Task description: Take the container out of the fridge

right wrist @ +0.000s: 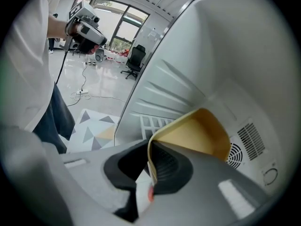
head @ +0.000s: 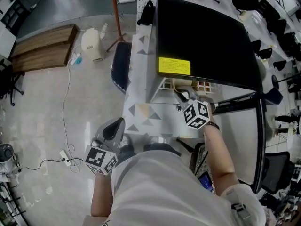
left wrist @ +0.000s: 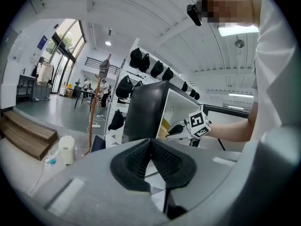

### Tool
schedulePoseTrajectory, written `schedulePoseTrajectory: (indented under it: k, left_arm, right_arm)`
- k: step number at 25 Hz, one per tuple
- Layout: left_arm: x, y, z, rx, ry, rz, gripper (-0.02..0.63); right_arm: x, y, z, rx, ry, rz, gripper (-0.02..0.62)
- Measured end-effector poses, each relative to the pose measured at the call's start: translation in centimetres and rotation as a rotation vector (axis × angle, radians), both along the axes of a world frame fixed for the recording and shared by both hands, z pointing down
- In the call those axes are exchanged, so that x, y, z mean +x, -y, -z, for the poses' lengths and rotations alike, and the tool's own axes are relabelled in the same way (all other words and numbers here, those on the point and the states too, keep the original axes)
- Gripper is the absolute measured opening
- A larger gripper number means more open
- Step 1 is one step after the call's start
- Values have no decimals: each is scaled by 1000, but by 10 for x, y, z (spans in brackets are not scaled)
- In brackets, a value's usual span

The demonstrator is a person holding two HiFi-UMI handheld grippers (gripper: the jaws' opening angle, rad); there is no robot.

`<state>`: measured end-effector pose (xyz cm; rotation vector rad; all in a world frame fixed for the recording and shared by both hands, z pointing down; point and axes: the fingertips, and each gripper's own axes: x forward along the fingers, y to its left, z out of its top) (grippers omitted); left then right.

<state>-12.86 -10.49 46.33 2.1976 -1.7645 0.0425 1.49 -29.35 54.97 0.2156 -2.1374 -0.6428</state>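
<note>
Right tool [right wrist: 149, 159] clenched on yellow container [right wrist: 193, 133] rim, apparently inside fridge [right wrist: 197, 55]; left tool [left wrist: 151, 149] closed.

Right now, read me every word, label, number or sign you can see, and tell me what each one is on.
Nothing can be read as text.
Yellow label on the fridge top: lines of print, too small to read.
Cube on the left gripper and cube on the right gripper: black-and-white square patterns only, no words.
</note>
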Motion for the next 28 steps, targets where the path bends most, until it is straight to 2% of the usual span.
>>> schedulePoseTrajectory:
  k: [6,17,23,28]
  left_arm:
    - [-1,7,5,17,18,-69,8]
    - [21,30,14,55,14,-246,9]
    - [45,45,18,72,12,-368,8]
    - [73,58,28,90,11,-481,9]
  right_arm:
    - [6,-11,25,-23,112,-91,21]
    - [36,-55,72,-148,364,-252,21]
    - [63,-81,98,-156,498,-354,21]
    - [84,-105,123,-135,666,-417,21]
